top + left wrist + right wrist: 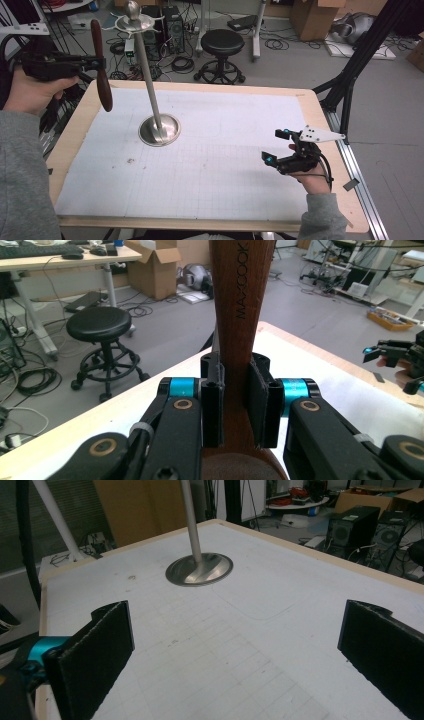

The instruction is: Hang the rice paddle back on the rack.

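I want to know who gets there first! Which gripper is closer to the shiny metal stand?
Left, it seems. The left gripper, clamping a wooden utensil, is raised beside the metal stand pole. The right gripper sits open, low near the table's right edge.

Grey sleeves cover both forearms; each black hand-held gripper (pixel 280 146) has cyan joints, brass-coloured screws, and one carries a grey three-cornered plate (pixel 320 134).
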A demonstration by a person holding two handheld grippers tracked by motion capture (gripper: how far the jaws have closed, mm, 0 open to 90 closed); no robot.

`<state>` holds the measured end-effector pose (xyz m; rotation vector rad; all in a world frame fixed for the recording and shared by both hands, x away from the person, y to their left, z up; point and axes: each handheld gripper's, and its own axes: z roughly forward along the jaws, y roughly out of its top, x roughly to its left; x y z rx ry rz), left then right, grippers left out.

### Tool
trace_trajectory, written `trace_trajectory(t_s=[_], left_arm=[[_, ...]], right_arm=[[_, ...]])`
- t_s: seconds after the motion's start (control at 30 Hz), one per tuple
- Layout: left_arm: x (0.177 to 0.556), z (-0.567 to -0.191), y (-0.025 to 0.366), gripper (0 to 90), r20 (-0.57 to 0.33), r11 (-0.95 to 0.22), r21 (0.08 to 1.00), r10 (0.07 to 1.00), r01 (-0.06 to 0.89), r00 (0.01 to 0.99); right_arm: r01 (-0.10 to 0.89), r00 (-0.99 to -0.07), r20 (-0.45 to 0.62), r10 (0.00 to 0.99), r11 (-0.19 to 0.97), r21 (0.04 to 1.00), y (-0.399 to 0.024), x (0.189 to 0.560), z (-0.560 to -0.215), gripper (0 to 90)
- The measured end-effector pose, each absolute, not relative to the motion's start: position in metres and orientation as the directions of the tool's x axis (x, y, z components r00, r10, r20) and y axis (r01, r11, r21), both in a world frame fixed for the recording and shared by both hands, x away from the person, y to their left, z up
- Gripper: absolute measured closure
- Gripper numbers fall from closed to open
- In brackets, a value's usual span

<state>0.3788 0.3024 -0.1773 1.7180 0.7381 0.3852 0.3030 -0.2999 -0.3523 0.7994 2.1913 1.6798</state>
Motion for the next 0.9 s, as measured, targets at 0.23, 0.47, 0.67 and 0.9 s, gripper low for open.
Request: trace_trajectory(t_s=[0.23,0.47,0.67,0.9], left_arm=[[0.381,-0.179,0.298,77.6,-0.129,-0.125,0.954,0.645,0.271,0.753],[0.383,-0.180,0.295,77.6,-0.131,-0.122,0.954,0.650,0.273,0.749],[0.385,-0.181,0.295,77.6,-0.142,-0.116,0.953,0.643,0.278,0.752],[0.387,-0.183,0.290,77.6,-0.143,-0.120,0.952,0.640,0.282,0.755]], right_arm=[[0.259,-0.811,0.118,0.574,0.170,0.951,-0.302,0.303,-0.352,0.1],[0.257,-0.812,0.116,0.573,0.171,0.951,-0.303,0.302,-0.351,0.1],[0.259,-0.809,0.117,0.576,0.171,0.951,-0.303,0.302,-0.351,0.1],[0.259,-0.808,0.118,0.577,0.168,0.951,-0.305,0.302,-0.351,0.1]])
